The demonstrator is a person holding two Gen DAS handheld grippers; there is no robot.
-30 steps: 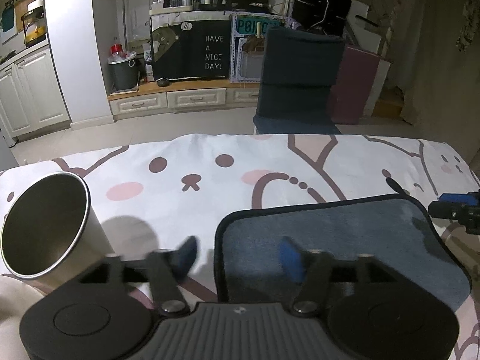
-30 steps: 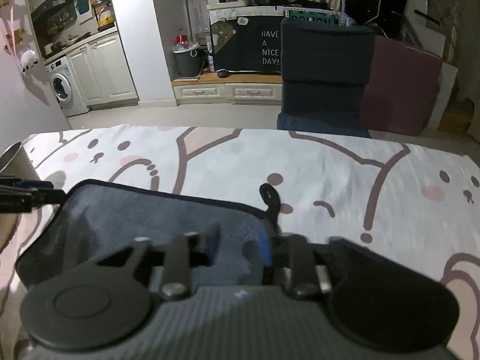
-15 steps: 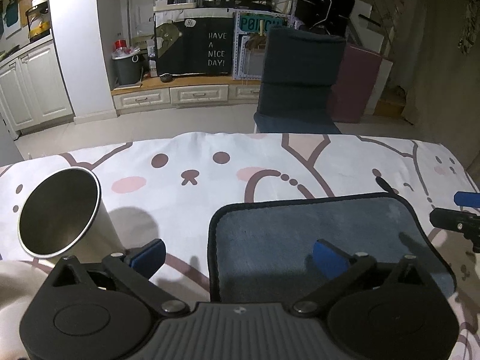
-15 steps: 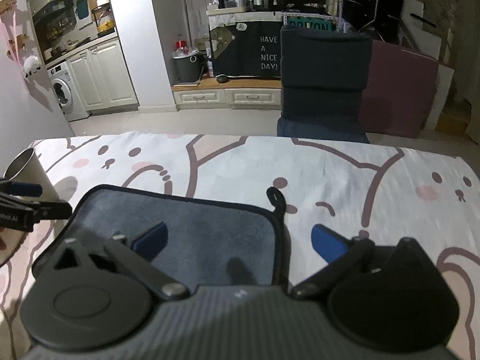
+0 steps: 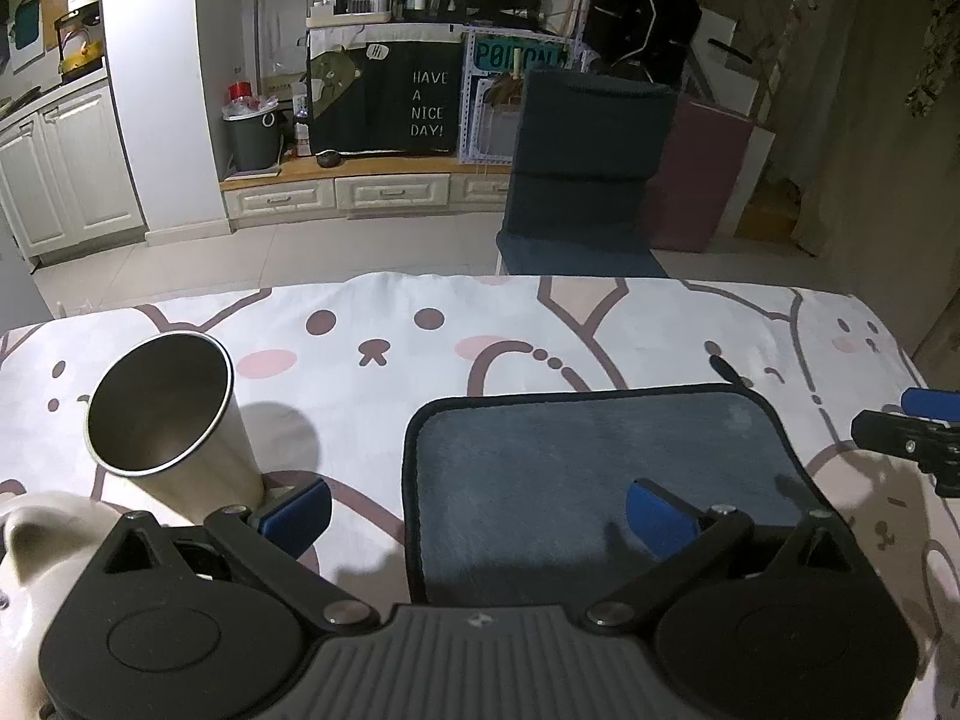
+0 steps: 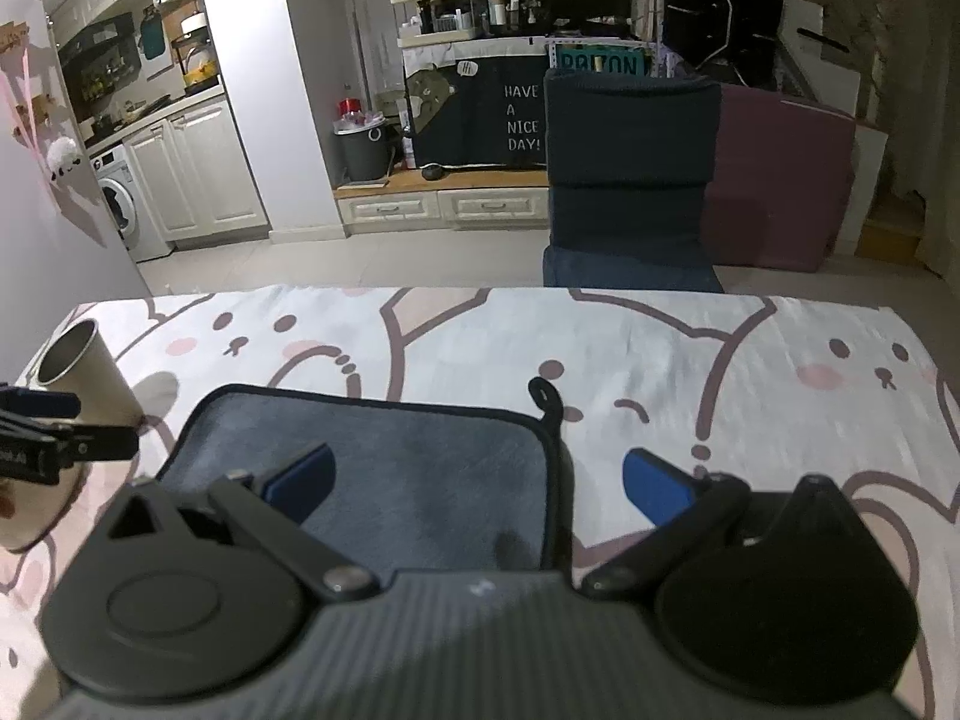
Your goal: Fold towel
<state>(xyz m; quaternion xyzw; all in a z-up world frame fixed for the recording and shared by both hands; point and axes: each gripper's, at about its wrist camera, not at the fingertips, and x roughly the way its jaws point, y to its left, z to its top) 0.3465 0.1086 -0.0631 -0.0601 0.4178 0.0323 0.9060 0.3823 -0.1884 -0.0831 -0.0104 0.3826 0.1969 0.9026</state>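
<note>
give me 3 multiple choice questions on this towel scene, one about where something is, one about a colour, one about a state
1. Where does the metal cup stand relative to the towel?
A. to its left
B. on top of it
C. to its right

2. What colour is the towel's face?
A. bright red
B. grey-blue with a dark border
C. yellow

3. How are the jaws of the left gripper and right gripper?
A. both shut on the towel
B. only the left open
C. both open

Answers:
1 A, the cup sits left of the towel's left edge on the tablecloth.
2 B, its grey-blue pile is edged in dark trim.
3 C, each pair of blue pads is spread wide and holds nothing.
</note>
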